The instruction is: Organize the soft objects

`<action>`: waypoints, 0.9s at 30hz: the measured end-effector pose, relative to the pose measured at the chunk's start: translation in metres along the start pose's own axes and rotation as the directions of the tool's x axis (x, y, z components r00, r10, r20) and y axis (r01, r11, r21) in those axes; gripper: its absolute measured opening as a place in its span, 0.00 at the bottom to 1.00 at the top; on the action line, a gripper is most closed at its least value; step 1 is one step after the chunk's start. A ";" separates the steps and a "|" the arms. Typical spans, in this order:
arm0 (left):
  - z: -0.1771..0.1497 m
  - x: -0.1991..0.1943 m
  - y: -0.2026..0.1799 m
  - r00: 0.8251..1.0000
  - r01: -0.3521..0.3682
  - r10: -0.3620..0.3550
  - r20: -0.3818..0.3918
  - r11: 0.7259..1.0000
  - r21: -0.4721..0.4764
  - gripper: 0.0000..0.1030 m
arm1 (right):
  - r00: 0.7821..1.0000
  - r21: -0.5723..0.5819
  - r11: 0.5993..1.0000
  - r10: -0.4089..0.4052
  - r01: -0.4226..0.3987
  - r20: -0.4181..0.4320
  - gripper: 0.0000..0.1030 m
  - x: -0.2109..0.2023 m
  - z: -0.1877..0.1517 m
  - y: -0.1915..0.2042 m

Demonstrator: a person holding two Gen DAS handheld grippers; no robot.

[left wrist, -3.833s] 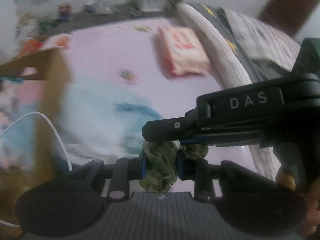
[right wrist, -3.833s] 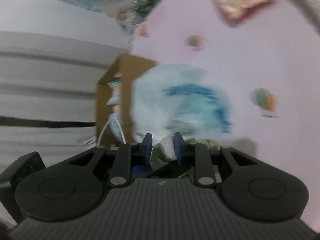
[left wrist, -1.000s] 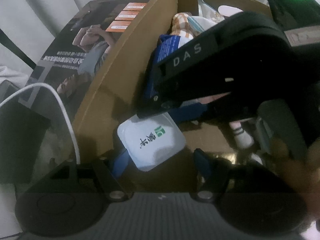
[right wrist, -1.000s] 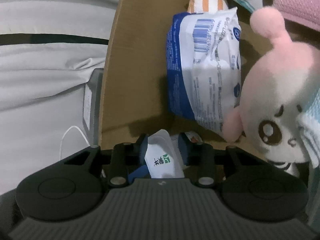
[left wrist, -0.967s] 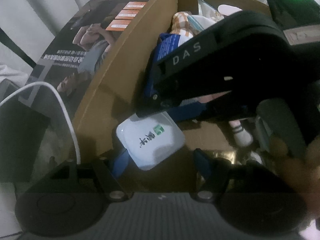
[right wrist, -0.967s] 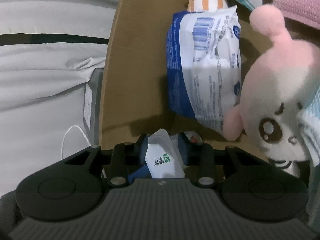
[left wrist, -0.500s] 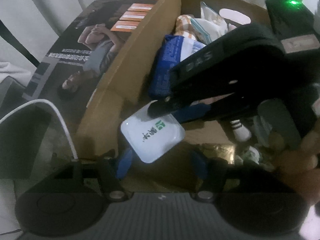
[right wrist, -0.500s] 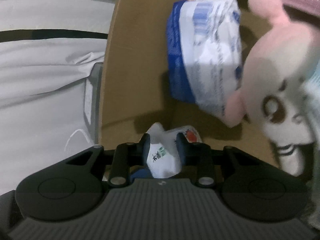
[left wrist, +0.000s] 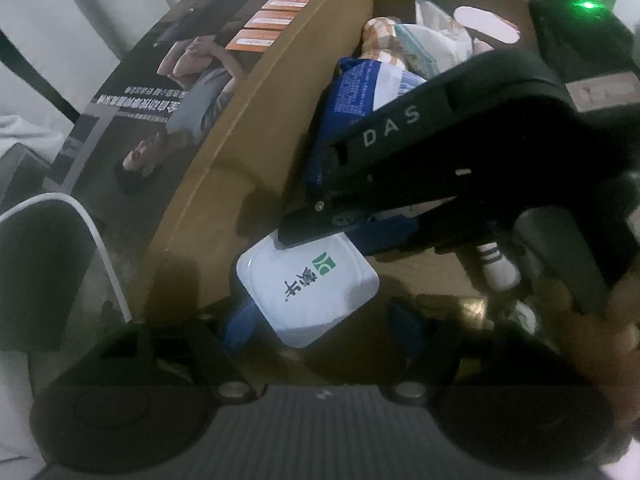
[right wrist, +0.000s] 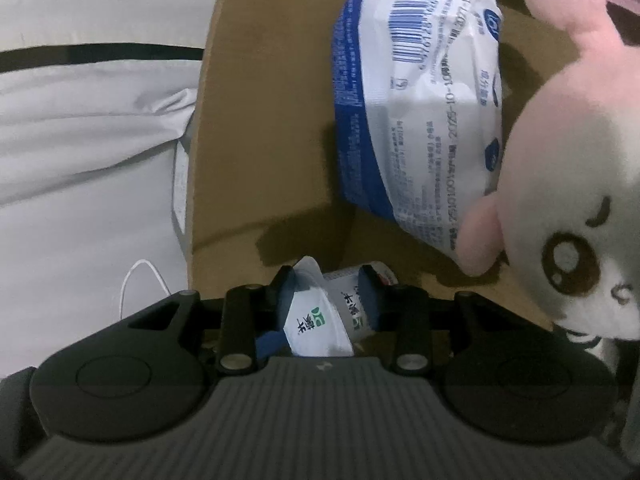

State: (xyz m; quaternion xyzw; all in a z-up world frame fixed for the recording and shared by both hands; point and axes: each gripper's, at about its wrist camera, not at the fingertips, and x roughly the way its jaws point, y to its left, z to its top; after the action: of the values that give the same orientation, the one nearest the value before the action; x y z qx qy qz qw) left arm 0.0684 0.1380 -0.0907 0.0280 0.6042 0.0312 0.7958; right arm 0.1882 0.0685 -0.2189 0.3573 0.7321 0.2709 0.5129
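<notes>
A white square cup with a green logo on its lid [left wrist: 306,286] sits over the near corner of a cardboard box [left wrist: 224,152]. My right gripper [right wrist: 326,292] is shut on this cup [right wrist: 320,320], its blue pads on both sides. In the left wrist view the right gripper's black body [left wrist: 440,160] crosses above the cup. My left gripper [left wrist: 320,320] is open, its blue fingers spread either side of the cup without pinching it.
Inside the box lie a blue and white plastic pack [right wrist: 420,100], a pink and white plush toy [right wrist: 568,208], an orange checked cloth [left wrist: 380,40] and a striped sock [left wrist: 496,260]. A white cable [left wrist: 100,248] and grey bedding [right wrist: 88,160] lie left of the box.
Earlier both grippers held a green cloth over a pink bed. Over the last second the cup has tilted and shifted slightly right while the right gripper moved a little; the left stays open.
</notes>
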 end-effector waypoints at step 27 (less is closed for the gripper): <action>-0.001 -0.037 -0.006 0.995 0.043 -0.046 0.092 0.999 0.032 0.70 | 0.994 -0.051 0.998 0.033 -0.027 0.109 0.41 -0.051 -0.016 -0.011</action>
State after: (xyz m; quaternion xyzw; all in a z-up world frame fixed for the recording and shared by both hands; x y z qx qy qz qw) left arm 0.0572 0.1287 -0.0563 0.0278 0.5674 0.0032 0.8230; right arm 0.1817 0.0204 -0.1931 0.3696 0.6904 0.2767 0.5569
